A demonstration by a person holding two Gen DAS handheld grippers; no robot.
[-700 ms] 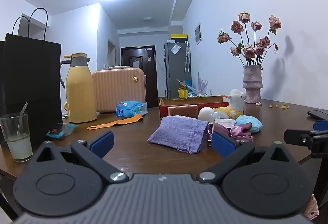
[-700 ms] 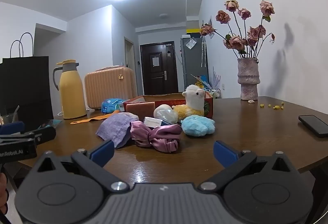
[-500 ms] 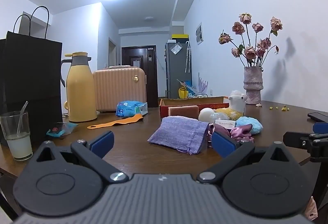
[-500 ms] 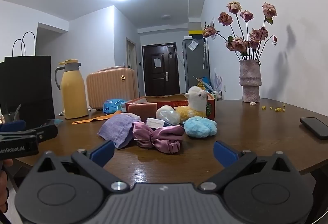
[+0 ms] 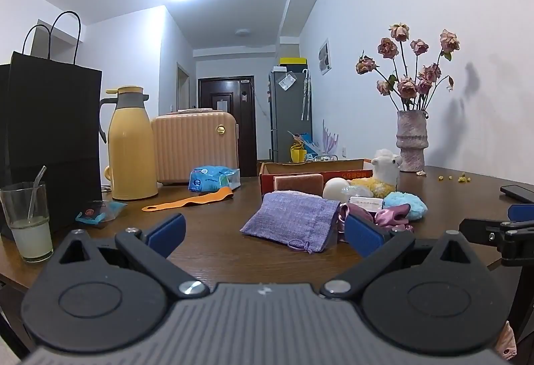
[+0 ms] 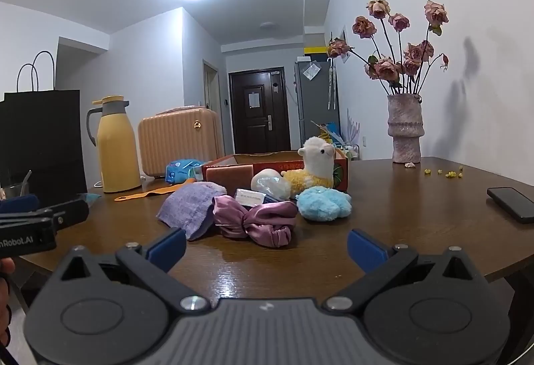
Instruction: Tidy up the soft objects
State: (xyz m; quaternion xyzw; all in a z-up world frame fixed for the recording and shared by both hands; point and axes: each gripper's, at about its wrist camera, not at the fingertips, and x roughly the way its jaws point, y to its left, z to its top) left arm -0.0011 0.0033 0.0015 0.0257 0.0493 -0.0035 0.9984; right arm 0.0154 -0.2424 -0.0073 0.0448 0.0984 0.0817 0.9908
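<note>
A purple cloth pouch (image 5: 293, 219) (image 6: 188, 204), a pink satin bow scrunchie (image 6: 257, 221) (image 5: 390, 216), a blue fluffy puff (image 6: 323, 203) (image 5: 405, 203), a white soft ball (image 6: 270, 183) (image 5: 337, 189) and a plush alpaca (image 6: 315, 164) (image 5: 383, 174) lie together on the brown table in front of an open red box (image 6: 267, 163) (image 5: 313, 169). My left gripper (image 5: 265, 229) is open and empty, short of the pouch. My right gripper (image 6: 267, 244) is open and empty, short of the scrunchie.
A yellow thermos (image 5: 131, 144), a black paper bag (image 5: 50, 138), a glass with a straw (image 5: 28, 221), a peach case (image 5: 195, 146), a blue wipes pack (image 5: 213, 178) and an orange strap (image 5: 190, 199) stand at the left. A vase of roses (image 6: 405, 131) and a phone (image 6: 510, 203) are at the right.
Both grippers have risen and drifted slightly; the objects sit a little lower in view. Nothing on the table has moved. Both grippers stay open.
</note>
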